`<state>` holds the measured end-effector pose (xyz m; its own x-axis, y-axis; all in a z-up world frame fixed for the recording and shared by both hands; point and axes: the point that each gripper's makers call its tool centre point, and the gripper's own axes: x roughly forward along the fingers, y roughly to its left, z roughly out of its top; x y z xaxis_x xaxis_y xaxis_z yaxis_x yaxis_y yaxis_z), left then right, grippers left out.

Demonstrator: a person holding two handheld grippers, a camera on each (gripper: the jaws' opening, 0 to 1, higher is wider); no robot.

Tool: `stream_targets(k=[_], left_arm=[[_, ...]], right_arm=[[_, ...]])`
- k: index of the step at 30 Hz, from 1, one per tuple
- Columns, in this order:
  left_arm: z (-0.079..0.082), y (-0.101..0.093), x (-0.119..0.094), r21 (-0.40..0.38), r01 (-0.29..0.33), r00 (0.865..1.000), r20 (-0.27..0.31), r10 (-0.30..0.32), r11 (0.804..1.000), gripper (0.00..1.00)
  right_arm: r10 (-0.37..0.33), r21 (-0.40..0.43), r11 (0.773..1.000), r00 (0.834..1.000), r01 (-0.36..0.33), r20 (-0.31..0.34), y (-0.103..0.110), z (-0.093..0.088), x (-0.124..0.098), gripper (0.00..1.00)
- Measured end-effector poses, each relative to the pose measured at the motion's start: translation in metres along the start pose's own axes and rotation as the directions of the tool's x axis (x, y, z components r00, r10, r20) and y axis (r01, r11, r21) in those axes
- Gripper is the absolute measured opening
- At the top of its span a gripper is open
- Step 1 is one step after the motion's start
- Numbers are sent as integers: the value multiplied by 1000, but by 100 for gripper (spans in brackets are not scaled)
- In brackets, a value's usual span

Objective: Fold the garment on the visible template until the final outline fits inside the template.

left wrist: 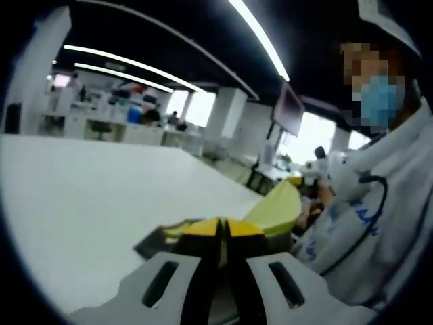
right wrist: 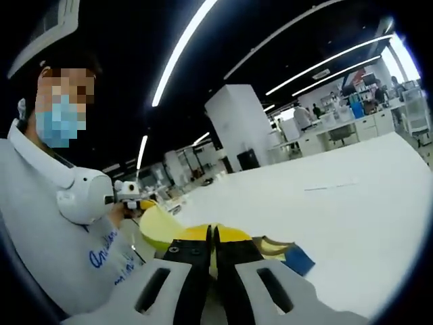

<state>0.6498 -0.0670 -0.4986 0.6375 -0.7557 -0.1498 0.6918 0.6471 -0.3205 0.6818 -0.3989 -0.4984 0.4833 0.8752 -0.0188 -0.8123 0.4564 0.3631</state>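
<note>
Garment point(left wrist: 279, 206): yellow-green cloth, lifted off the desk point(left wrist: 101, 203). In the left gripper view it arches up and to the right from the tool tips, one curved fold standing clear of the white surface. In the right gripper view the same cloth point(right wrist: 159, 227) rises to the left of the tips as a rounded flap, with a yellow patch lying just behind them.

Left tool point(left wrist: 221, 233): jaws drawn together, only a thin slit between the yellow-tipped black fingers, and the cloth edge sits right at the tips. Reads as pinched on the garment.

Right tool point(right wrist: 213, 240): jaws likewise nearly closed, a narrow gap only, yellow cloth at and just beyond the tips. Reads as gripping the garment.

Dark flat piece point(left wrist: 150, 242) lies on the desk just left of the left tool's tips; what it is cannot be told. In the right gripper view a blue corner point(right wrist: 298, 259) and a tan strip point(right wrist: 270, 245) lie on the desk just right of the tips.

Desk: white, broad, running back toward the room point(right wrist: 352, 203).

Person point(left wrist: 379, 223) in a pale hooded top with blue lettering close behind the cloth, right side of the left gripper view, left side of the right gripper view point(right wrist: 61, 230); white headphones point(right wrist: 84, 196) at the neck.

Background: long ceiling light strips point(left wrist: 260, 40), white pillar point(right wrist: 240, 125), benches and shelving far off.
</note>
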Motion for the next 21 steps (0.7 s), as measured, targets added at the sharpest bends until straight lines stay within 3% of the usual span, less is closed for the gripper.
stream_targets(k=[6, 21], left_arm=[[4, -3, -1, -1, 15, 1000, 20, -15, 1000, 0], [-21, 23, 10, -45, -73, 994, -91, 69, 996, 0]], right_arm=[[19, 6, 1000, 1000, -19, 13, 2, 4, 0, 2], [-70, 60, 995, 994, 75, -89, -27, -26, 10, 2]])
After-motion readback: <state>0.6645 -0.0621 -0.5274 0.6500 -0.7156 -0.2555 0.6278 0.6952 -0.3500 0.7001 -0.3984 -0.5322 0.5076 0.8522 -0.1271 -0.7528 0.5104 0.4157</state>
